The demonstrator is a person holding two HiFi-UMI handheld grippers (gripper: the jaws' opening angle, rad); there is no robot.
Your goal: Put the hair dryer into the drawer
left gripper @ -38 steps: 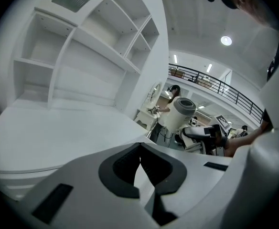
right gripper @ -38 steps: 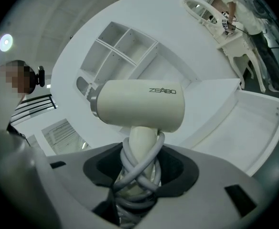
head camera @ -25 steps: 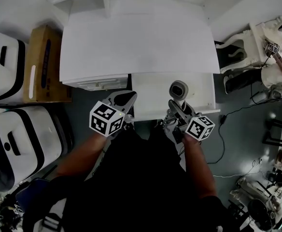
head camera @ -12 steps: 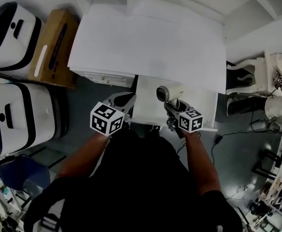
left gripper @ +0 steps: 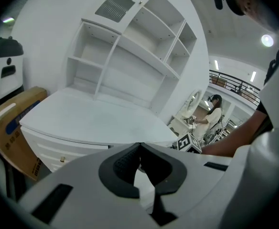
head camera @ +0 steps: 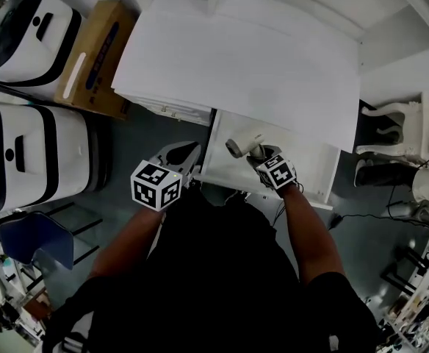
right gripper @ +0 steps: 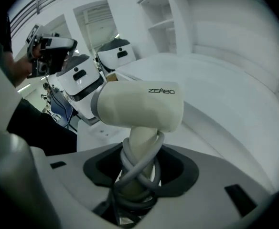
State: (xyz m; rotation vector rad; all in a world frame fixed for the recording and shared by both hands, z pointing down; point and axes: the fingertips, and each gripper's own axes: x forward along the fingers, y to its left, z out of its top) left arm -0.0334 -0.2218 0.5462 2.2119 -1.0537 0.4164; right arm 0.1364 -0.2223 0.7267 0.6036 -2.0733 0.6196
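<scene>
A cream hair dryer [head camera: 242, 144] with its cord wound round the handle hangs over the open white drawer [head camera: 308, 172], its nozzle pointing left. My right gripper [head camera: 261, 155] is shut on that handle. In the right gripper view the dryer [right gripper: 139, 109] stands upright out of the right gripper [right gripper: 137, 178], the grey cord looped between the jaws. My left gripper [head camera: 184, 153] hovers at the drawer's front left corner. In the left gripper view the left gripper [left gripper: 139, 147] has its tips together and holds nothing.
The white desk top [head camera: 251, 65] lies above the drawer, with a white shelf unit [left gripper: 130, 56] behind it. A cardboard box [head camera: 93, 50] and two white machines [head camera: 31, 160] stand to the left. A white chair [head camera: 398, 131] is at the right, and another person [left gripper: 211, 118] stands beyond.
My right gripper has carried the dryer left and lower over the drawer, and the nozzle has swung from facing up to pointing left. The left gripper has barely moved.
</scene>
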